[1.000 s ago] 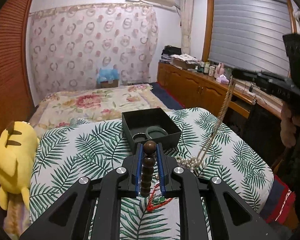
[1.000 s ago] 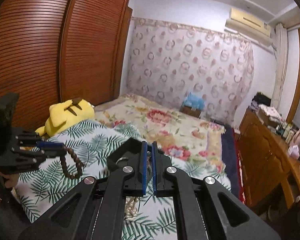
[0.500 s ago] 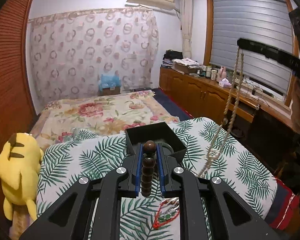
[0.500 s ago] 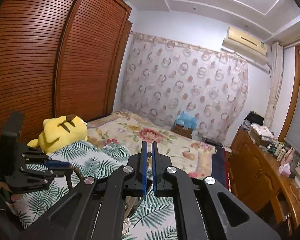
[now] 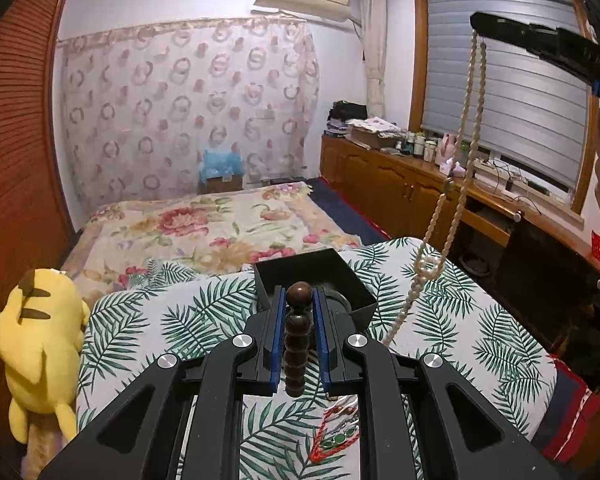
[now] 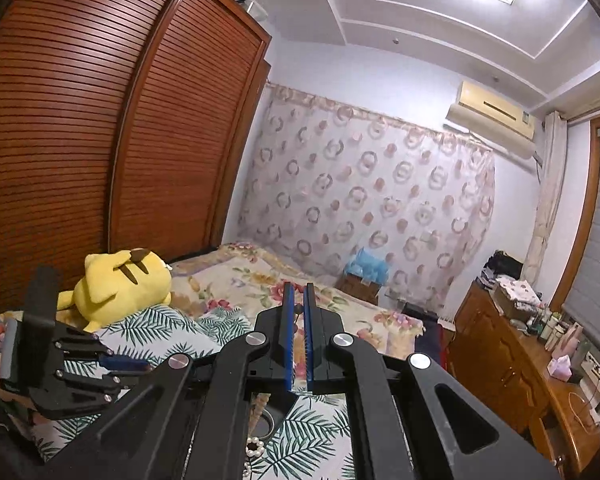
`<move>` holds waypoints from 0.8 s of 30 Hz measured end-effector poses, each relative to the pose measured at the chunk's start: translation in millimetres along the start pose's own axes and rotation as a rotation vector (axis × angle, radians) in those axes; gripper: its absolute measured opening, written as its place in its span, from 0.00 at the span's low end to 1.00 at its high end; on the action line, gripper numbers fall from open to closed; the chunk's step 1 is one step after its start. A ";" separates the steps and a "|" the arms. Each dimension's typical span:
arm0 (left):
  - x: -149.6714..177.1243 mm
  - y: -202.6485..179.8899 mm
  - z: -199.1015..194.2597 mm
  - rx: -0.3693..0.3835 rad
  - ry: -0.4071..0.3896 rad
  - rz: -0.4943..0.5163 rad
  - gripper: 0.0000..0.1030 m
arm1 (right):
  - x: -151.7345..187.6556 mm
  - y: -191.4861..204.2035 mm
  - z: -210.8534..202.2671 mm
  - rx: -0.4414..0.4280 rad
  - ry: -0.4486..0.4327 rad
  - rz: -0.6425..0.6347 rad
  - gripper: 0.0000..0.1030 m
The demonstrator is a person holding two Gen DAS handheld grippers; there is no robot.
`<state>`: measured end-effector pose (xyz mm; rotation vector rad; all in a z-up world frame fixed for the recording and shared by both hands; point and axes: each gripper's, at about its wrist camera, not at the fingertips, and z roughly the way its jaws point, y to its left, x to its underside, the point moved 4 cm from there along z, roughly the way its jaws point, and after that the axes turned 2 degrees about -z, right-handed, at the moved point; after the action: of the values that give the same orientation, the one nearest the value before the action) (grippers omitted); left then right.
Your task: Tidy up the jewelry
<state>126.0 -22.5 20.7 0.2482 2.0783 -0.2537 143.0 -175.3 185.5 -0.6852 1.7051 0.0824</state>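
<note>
Box [image 5: 314,276] on the bed holds some rings already. Left gripper [image 5: 297,312] grips brown beads [image 5: 298,336]; right gripper [image 5: 478,30] lifts pearl strand [image 5: 466,152] high beside box. Red bracelet [image 5: 336,428] remains loose

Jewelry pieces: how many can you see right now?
3 outside the box: a brown bead bracelet clamped in the left gripper, a pearl necklace hanging from the right gripper, and a red cord piece on the bedspread. The black box may hide more.
</note>
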 end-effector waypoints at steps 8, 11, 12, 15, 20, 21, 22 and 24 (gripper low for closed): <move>13.4 -2.5 9.8 0.013 0.038 -0.006 0.12 | -16.1 -5.1 -12.4 0.013 -0.036 0.002 0.05; 23.4 -3.5 19.2 0.027 0.074 -0.005 0.12 | -11.2 -2.3 -8.4 0.008 -0.018 -0.007 0.05; 27.6 -4.6 22.7 0.030 0.085 -0.003 0.12 | -7.9 -1.0 -6.2 0.004 -0.008 -0.008 0.05; 37.0 -6.8 31.7 0.035 0.111 0.008 0.12 | 3.1 2.3 1.8 -0.009 0.017 0.001 0.05; 44.8 -12.8 44.3 0.056 0.145 0.006 0.32 | 11.9 4.9 9.6 -0.019 0.036 0.011 0.05; 44.6 -16.5 46.6 0.077 0.147 0.004 0.36 | 12.9 5.5 9.9 -0.019 0.036 0.011 0.05; 44.0 -21.1 48.7 0.099 0.144 0.005 0.46 | 12.7 5.3 10.0 -0.020 0.036 0.012 0.05; 43.0 -31.1 52.7 0.134 0.138 0.011 0.52 | 13.8 5.1 10.3 -0.018 0.038 0.013 0.05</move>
<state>139.7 -63.9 -40.0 0.3676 2.1984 -0.3791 148.3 -172.2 168.6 -0.6923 1.7473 0.0946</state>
